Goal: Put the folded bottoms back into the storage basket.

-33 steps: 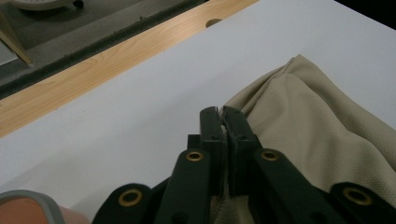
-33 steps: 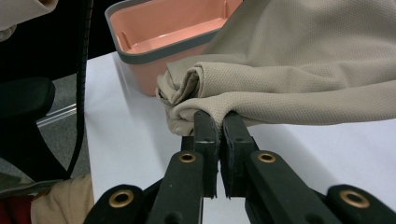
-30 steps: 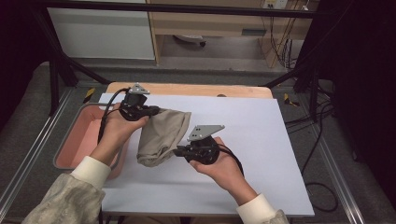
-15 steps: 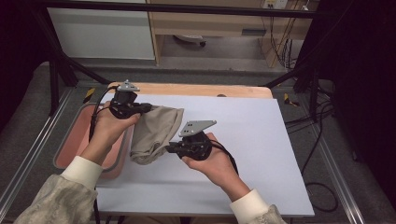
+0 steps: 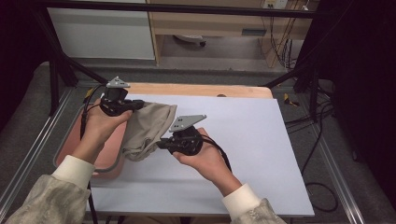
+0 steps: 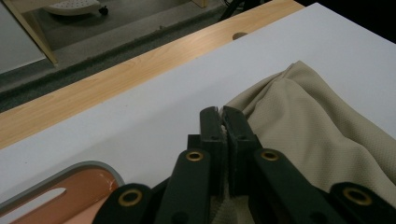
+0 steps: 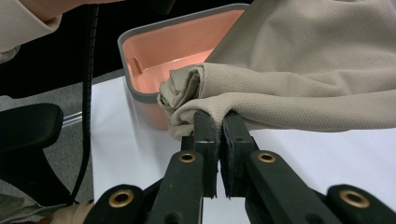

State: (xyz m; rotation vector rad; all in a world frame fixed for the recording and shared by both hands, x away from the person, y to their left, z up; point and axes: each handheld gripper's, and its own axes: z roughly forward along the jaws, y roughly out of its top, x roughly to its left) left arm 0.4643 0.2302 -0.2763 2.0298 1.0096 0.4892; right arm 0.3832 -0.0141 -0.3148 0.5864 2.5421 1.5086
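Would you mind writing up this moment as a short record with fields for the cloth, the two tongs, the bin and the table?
cloth: beige cloth, held up between the two tongs, sagging in folds
left tongs: left tongs shut on one edge of the cloth
right tongs: right tongs shut on a bunched edge of the cloth
bin: pink bin with a grey rim, at the table's left edge, under the left hand
table: white sheet over a wooden table top
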